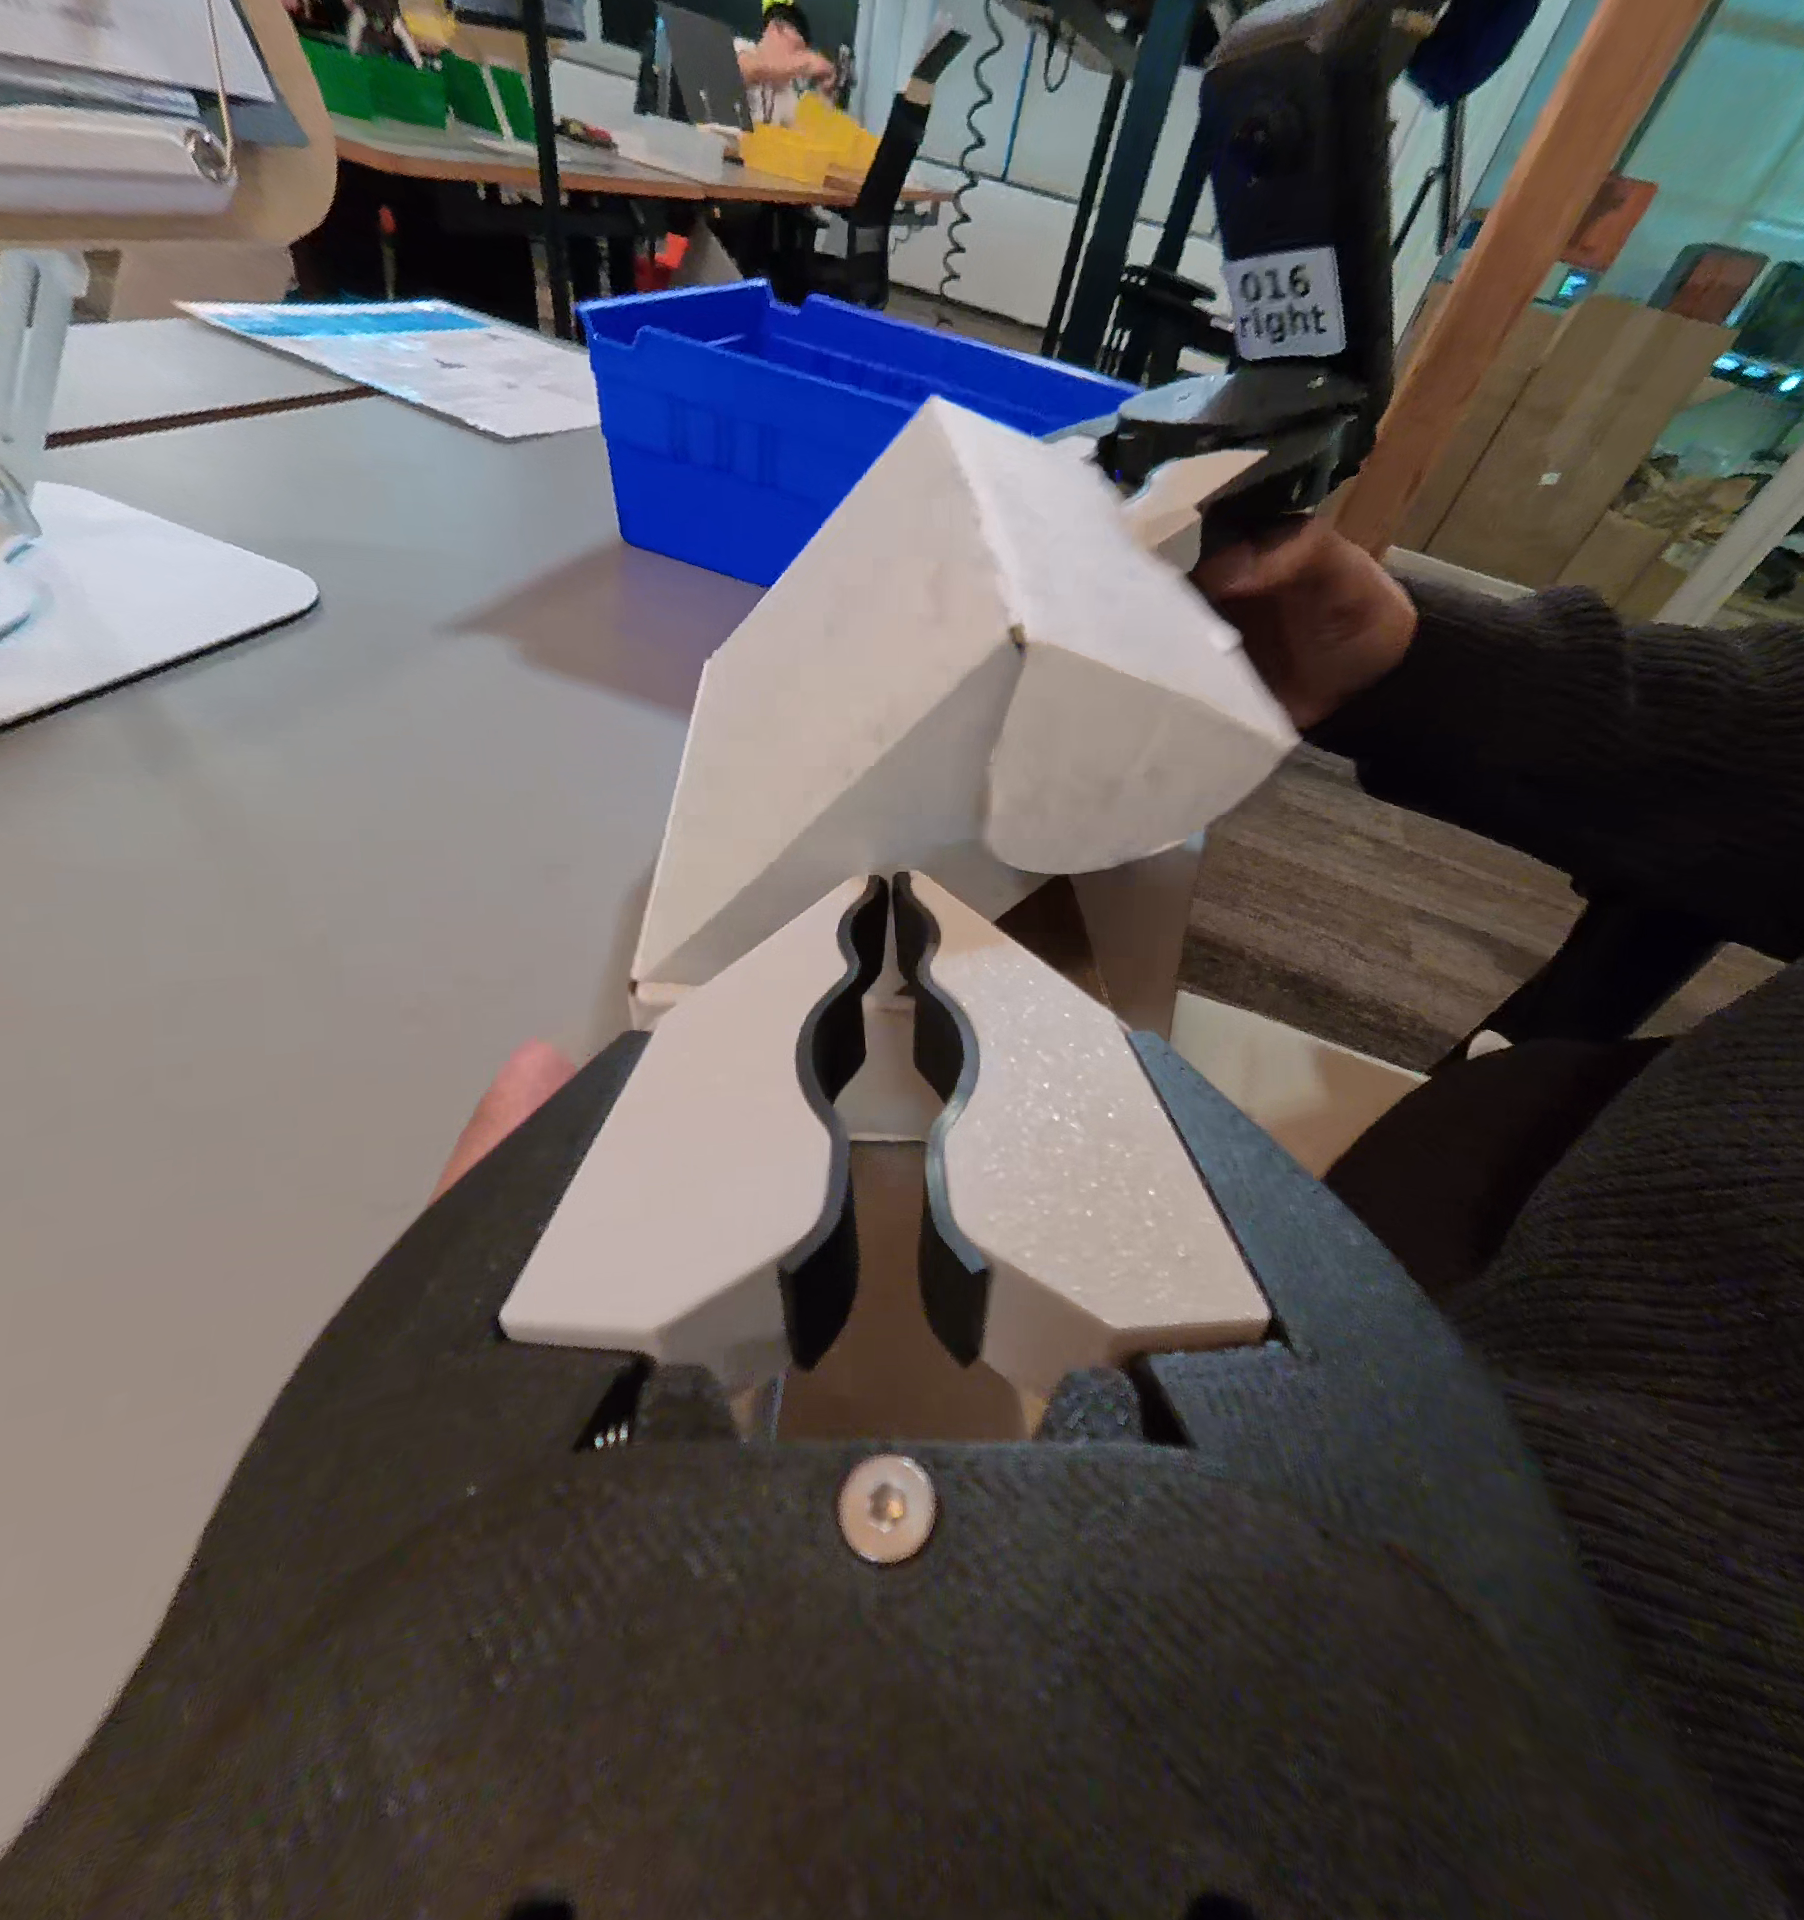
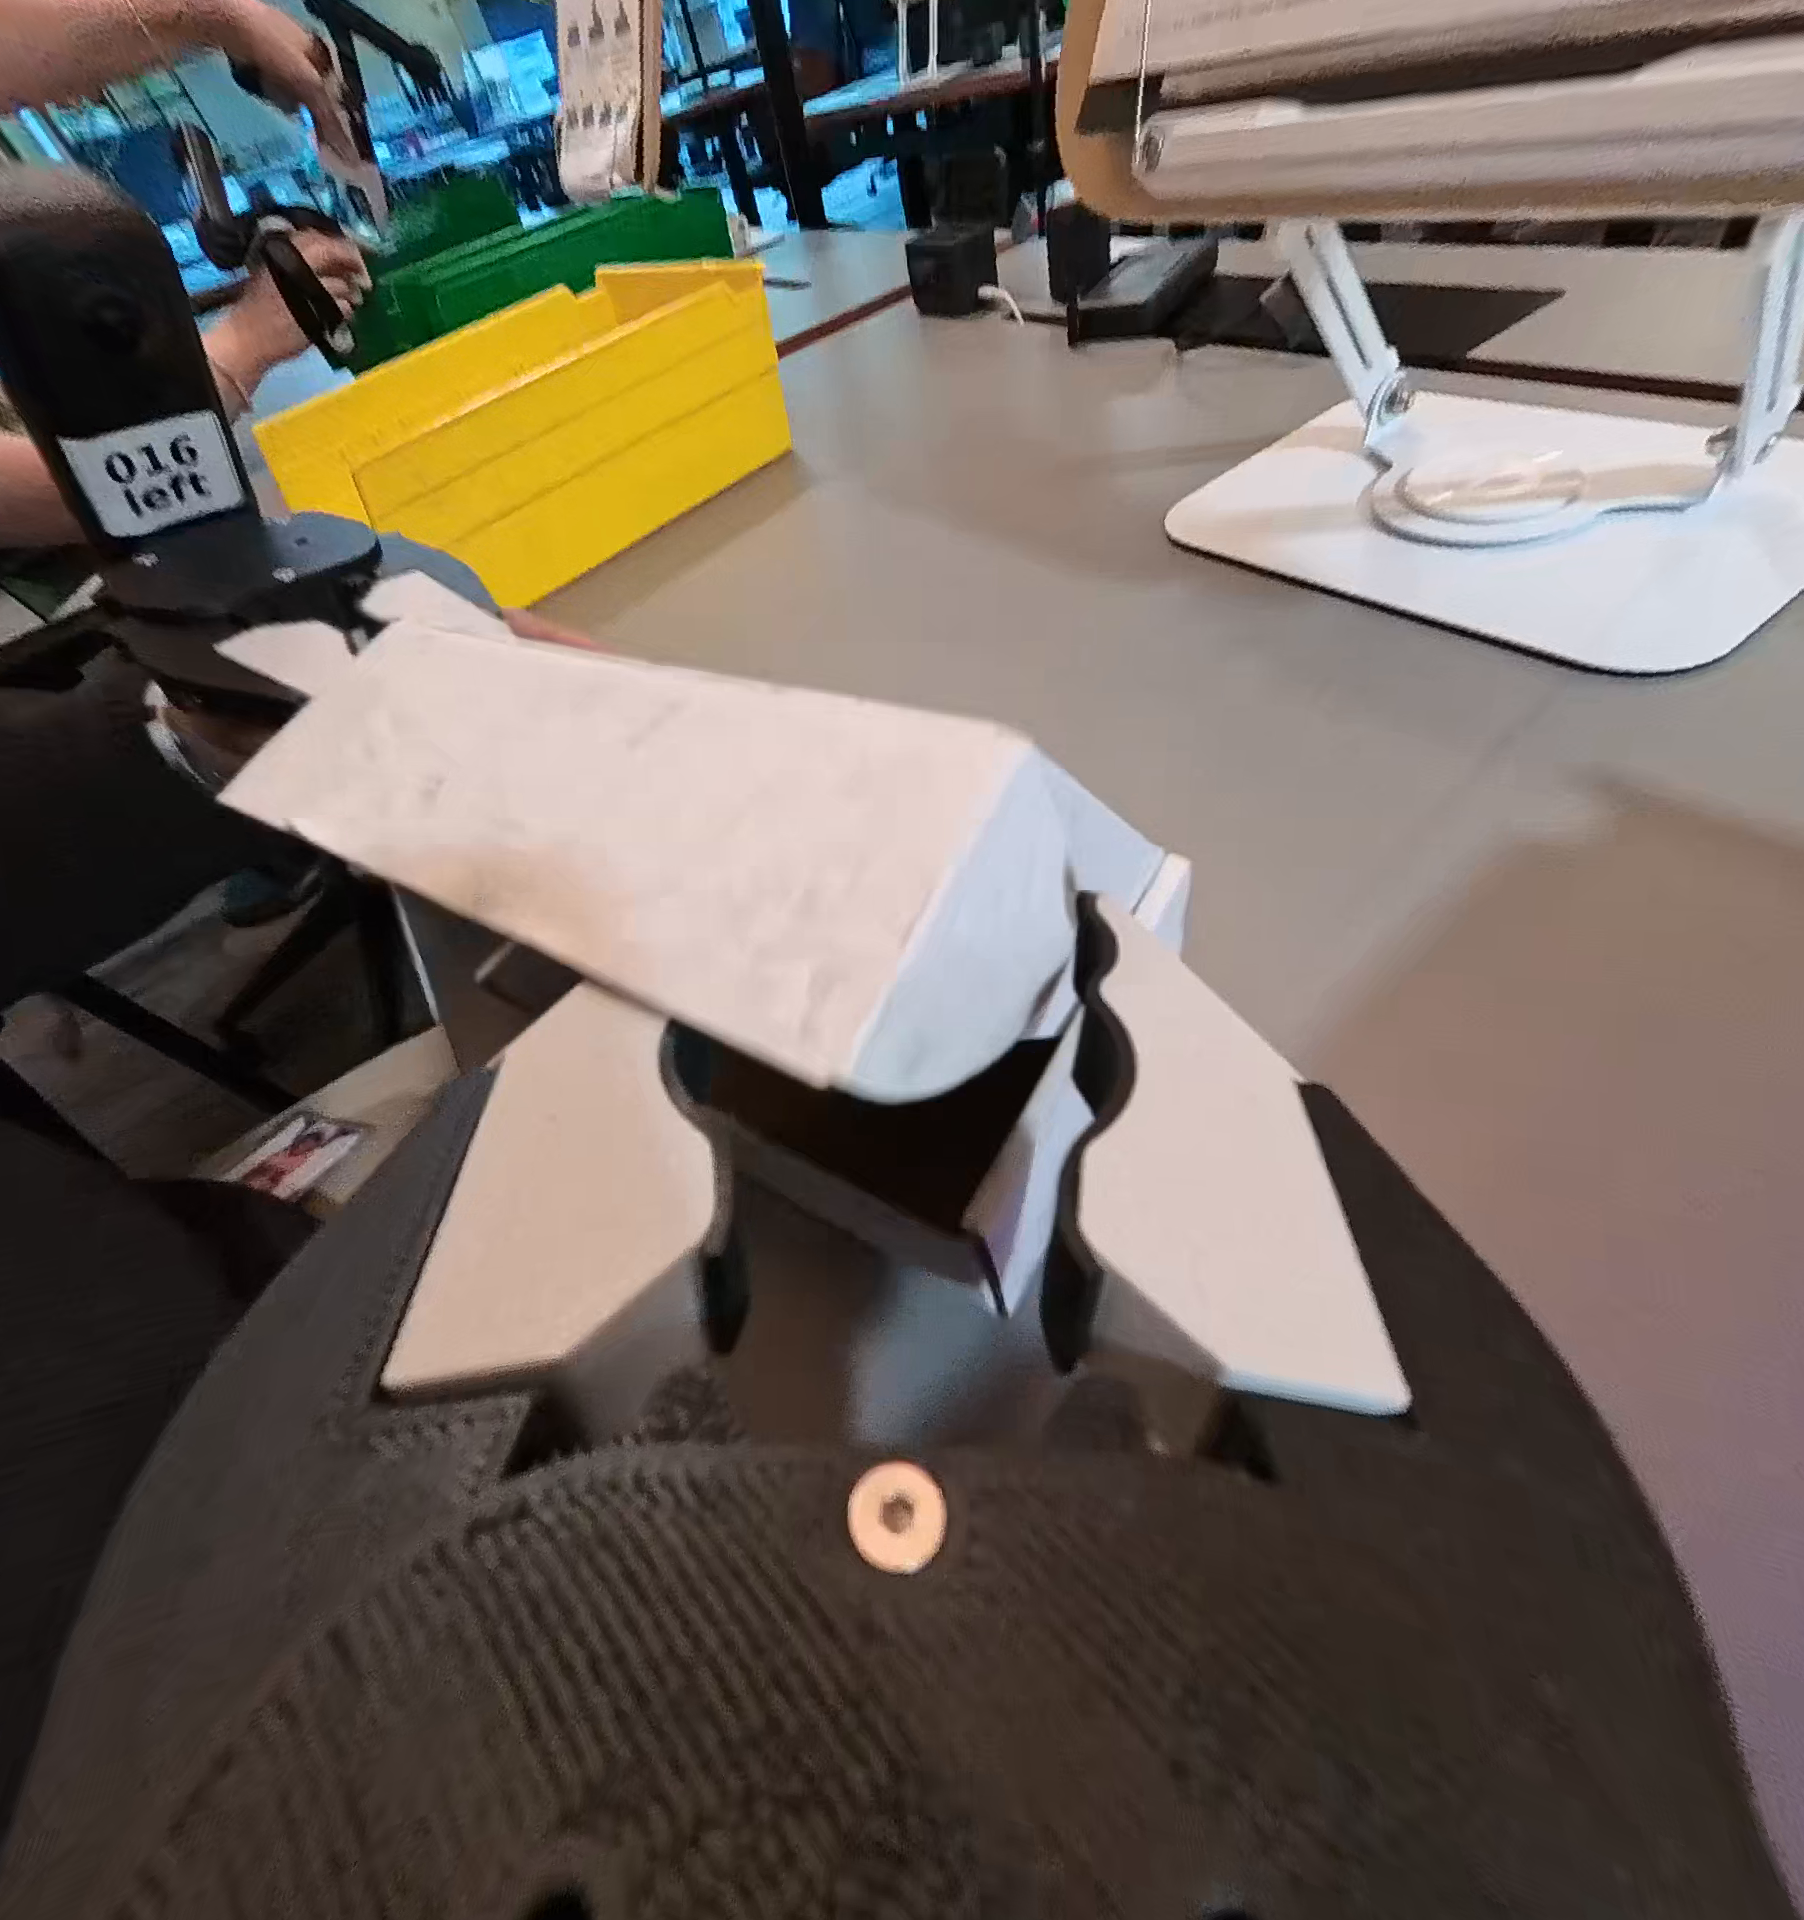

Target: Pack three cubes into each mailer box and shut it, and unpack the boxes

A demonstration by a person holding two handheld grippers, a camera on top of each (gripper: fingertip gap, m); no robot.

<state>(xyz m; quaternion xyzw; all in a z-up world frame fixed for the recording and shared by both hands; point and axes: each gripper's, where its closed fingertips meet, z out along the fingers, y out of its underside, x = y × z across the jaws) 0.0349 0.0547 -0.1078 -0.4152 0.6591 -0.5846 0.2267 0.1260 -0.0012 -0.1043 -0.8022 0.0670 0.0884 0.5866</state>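
Holding the white mailer box (image 1: 877, 675) above the near edge of the grey table (image 1: 254, 831), both tools work on one piece of cardboard. The left gripper (image 1: 890, 894) has its jaws almost together, and they seem to pinch a thin edge of the box at their tips. The right gripper (image 2: 898, 1101) has its jaws apart around a side flap of the box, and I cannot tell if they press it. In the left wrist view the right gripper meets the box at its far upper corner. The box looks light and thin, stiff along its folds but easy to bend or crease on the flat panels, so a grip on a folded edge or a corner is probably safer than one on a loose flap. Smooth cardboard may slip between the pads. No cubes are visible. A blue bin (image 1: 825, 416) stands behind the box, and a yellow bin (image 2: 565, 416) stands farther off on the table.
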